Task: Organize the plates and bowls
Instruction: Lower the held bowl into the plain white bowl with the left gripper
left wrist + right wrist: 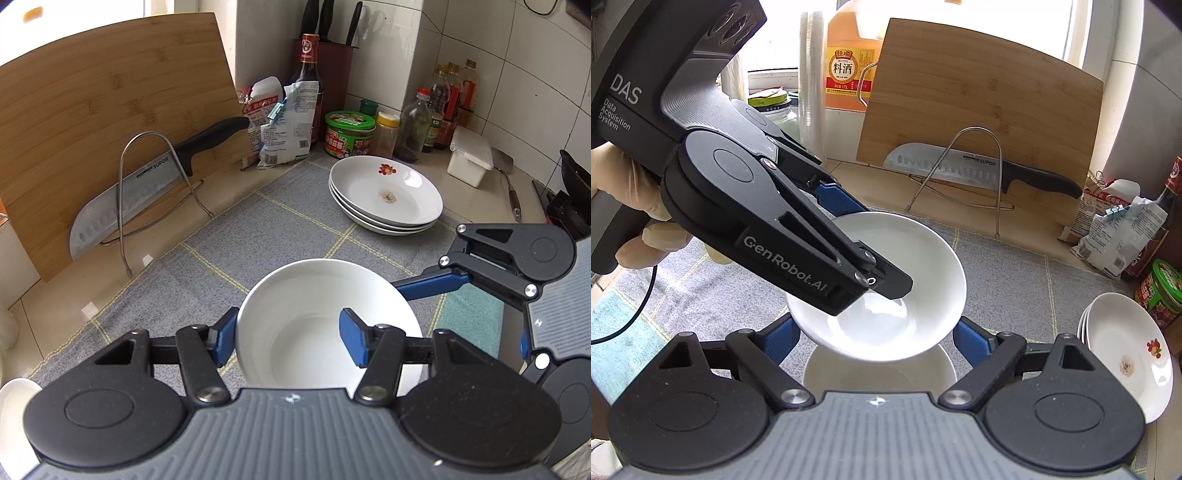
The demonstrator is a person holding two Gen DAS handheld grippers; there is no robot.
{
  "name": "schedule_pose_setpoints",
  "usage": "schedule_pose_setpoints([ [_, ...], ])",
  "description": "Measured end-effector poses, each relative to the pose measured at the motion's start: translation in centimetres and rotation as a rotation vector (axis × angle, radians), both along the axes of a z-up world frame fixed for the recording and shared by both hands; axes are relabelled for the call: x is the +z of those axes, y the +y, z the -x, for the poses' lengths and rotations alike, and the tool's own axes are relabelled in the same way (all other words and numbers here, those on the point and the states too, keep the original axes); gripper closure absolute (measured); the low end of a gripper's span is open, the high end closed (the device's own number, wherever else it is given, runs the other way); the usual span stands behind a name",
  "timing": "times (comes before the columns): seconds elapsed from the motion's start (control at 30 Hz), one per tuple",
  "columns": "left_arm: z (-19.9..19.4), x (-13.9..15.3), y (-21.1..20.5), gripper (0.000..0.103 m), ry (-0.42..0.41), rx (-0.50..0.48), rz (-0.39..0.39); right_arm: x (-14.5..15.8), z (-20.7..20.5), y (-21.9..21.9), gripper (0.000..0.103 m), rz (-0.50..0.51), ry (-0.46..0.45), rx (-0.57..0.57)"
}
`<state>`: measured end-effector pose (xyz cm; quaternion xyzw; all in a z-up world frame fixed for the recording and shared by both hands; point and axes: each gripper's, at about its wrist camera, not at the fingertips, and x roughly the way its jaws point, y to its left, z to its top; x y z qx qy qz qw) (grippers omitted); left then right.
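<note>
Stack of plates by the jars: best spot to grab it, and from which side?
Take the stack of plates at its near rim, coming in low from the cloth side. The rims flare up and overhang, so one jaw can slip under; jars and a white box crowd the far side.

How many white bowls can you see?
2 for sure. One bowl is held up by the left gripper, pinched at its rim. Another bowl sits below it, between the right gripper's fingers. More may be hidden.
</note>
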<state>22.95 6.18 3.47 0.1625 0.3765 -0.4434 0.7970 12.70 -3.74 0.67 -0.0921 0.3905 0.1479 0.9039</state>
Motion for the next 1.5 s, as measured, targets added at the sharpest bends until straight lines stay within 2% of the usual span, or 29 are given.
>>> schedule_pose_setpoints([
  [0.5, 1.3, -1.7, -1.7, 0.046, 0.034, -0.051, -0.018, -1.2, 1.7, -1.4, 0.011, -0.018, 0.036, -0.053],
  [1.5, 2.5, -3.5, -2.5, 0.046, 0.059, -0.078, -0.055, -2.4, 2.3, -1.9, 0.011, -0.032, 0.097, -0.053],
])
